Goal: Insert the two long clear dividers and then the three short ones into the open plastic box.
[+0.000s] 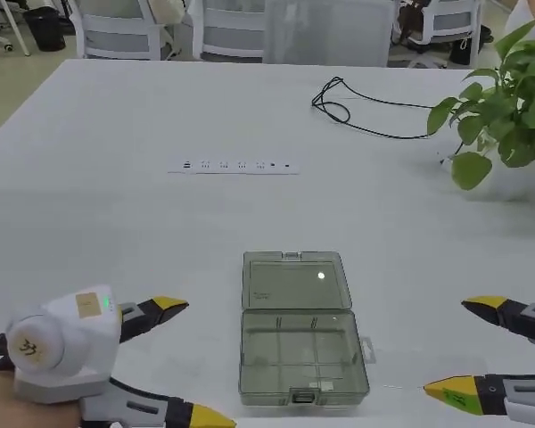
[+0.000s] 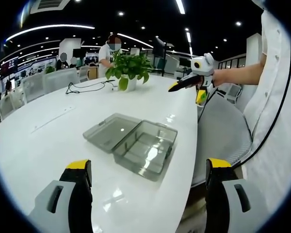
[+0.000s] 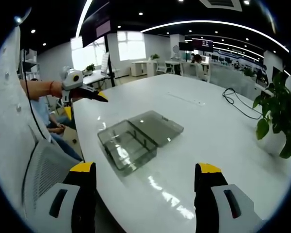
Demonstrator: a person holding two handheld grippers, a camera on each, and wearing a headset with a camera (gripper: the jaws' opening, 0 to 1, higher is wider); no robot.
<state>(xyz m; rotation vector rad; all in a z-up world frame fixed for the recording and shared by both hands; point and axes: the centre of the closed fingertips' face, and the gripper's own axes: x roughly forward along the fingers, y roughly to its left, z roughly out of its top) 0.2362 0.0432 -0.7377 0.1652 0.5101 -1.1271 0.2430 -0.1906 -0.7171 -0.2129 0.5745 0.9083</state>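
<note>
So, both grippers were spread wide with nothing in them. The left gripper (image 1: 190, 360) sat in the lower left corner of the head view, its yellow-tipped jaws far apart with just bare table between them. Its own view said the same, with the jaws coming up from the bottom edge and only tabletop in the gap. The right gripper (image 1: 464, 348) was in the lower right corner, also fully spread and holding nothing. They hung one on each side of the plastic box (image 1: 303, 357), well apart from it.

The box was smoky-clear and sat in the lower middle of the head view on the white table (image 1: 116, 214). Its lid (image 1: 294, 281) was flipped open flat toward the top of the frame. Inside the base I could make out a few thin clear walls that looked like dividers (image 1: 314, 323), but couldn't count them.

Further up the frame, a white power strip (image 1: 234, 166) lay flat on the table above the box. A black cable (image 1: 366, 111) looped in the upper middle-right, and a potted green plant (image 1: 499, 107) sat in the upper right corner. Office chairs (image 1: 125, 31) lined the top edge. In the left gripper view a person (image 2: 109, 51) stood behind the plant, upper middle.
</note>
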